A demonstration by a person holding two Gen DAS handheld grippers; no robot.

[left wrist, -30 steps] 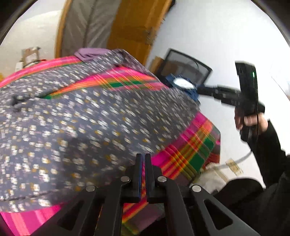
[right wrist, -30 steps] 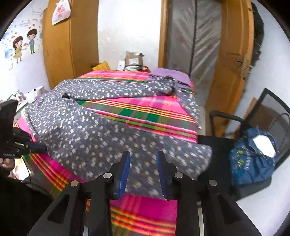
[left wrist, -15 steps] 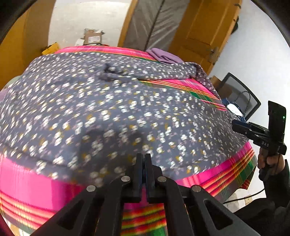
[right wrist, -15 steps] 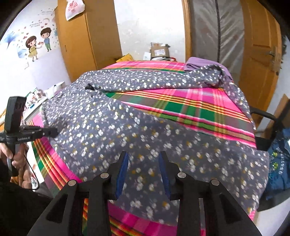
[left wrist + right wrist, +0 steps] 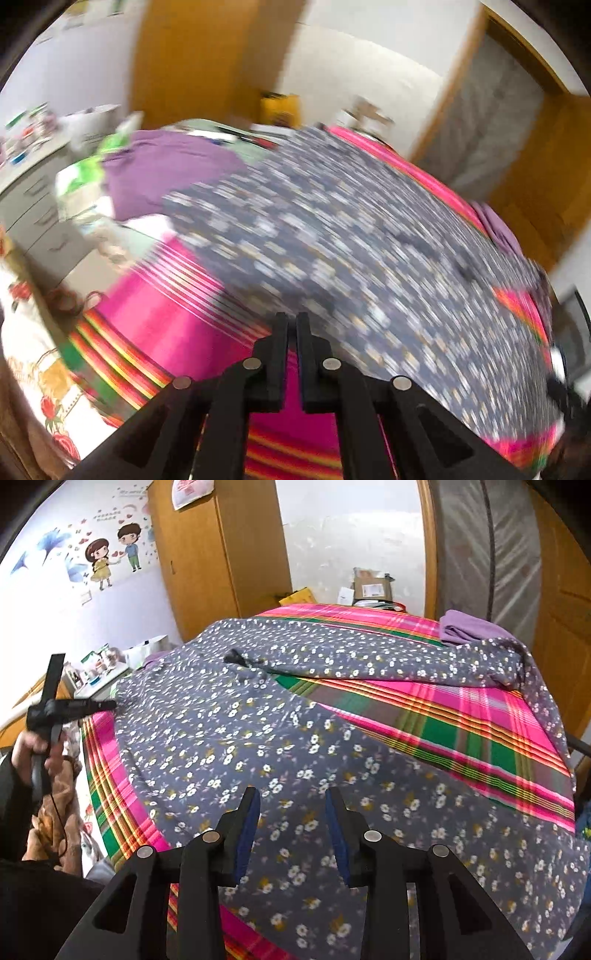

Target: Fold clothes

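A grey garment with small white flowers (image 5: 236, 738) lies spread over a bed with a pink and green plaid cover (image 5: 461, 716). My right gripper (image 5: 291, 805) is open and empty, hovering just above the garment's near part. My left gripper (image 5: 291, 321) is shut and empty, at the garment's near edge in its own blurred view (image 5: 351, 251). The left gripper also shows in the right wrist view (image 5: 107, 704), with its tip at the garment's left edge. A long sleeve (image 5: 369, 661) stretches across the far side.
A folded purple cloth (image 5: 469, 627) lies at the bed's far right corner. More purple cloth (image 5: 166, 166) lies beyond the bed's left end. A wooden wardrobe (image 5: 218, 546) and boxes (image 5: 373, 587) stand behind. A low table with clutter (image 5: 99, 664) is to the left.
My left gripper has swung left along the bed's edge, and its view is now blurred. My right gripper has moved closer over the garment and its jaws stand wider apart.
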